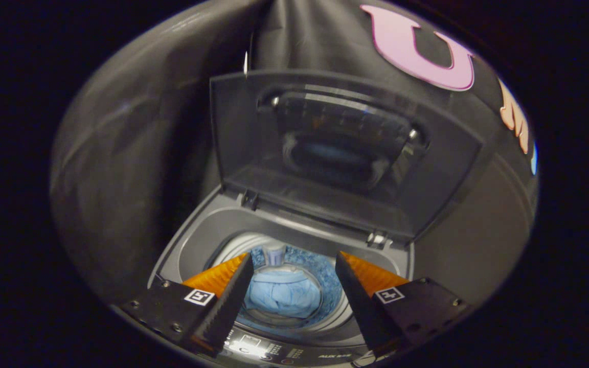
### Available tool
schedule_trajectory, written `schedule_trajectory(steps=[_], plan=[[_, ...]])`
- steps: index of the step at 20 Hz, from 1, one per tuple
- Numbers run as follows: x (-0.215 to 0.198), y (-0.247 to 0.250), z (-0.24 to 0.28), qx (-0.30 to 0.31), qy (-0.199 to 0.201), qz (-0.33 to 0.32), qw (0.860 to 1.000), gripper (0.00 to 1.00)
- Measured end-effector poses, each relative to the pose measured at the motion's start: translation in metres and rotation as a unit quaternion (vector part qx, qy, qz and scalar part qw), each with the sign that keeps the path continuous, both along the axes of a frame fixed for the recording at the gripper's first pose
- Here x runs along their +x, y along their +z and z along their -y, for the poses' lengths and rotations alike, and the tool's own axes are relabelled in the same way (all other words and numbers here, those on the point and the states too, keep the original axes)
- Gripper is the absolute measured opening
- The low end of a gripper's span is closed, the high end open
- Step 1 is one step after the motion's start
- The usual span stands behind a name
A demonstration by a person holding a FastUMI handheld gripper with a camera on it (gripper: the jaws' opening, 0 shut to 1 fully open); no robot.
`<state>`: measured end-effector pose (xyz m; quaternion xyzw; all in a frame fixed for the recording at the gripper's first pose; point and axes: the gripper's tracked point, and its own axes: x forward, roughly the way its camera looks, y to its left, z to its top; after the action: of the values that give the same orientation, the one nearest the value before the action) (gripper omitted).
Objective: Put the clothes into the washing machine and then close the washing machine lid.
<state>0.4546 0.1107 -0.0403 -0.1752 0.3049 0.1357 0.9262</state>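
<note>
Dark cloth walls back a washing machine [192, 245] whose lid [335, 153] stands raised. Blue clothes [284, 294] lie in its drum. The hand-held gripper [294, 260] hangs above the opening, fingers spread wide, holding nothing.

Light blue clothes [284, 295] lie bunched inside the grey washing machine [192, 240], its lid [335, 153] raised upright.

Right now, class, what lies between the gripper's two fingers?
In the gripper view, the open gripper frames the washing machine drum, where light blue clothes lie. The lid stands raised beyond.
</note>
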Motion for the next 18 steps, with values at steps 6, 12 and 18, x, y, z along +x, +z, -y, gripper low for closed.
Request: schedule_trajectory(steps=[6, 12, 18], plan=[[0.024, 0.092, -0.005, 0.044, -0.015, 0.124, 0.991, 0.98], [0.063, 0.165, -0.027, 0.082, -0.017, 0.223, 0.971, 0.97], [0.113, 0.169, -0.029, 0.108, -0.063, 0.249, 0.960, 0.97]])
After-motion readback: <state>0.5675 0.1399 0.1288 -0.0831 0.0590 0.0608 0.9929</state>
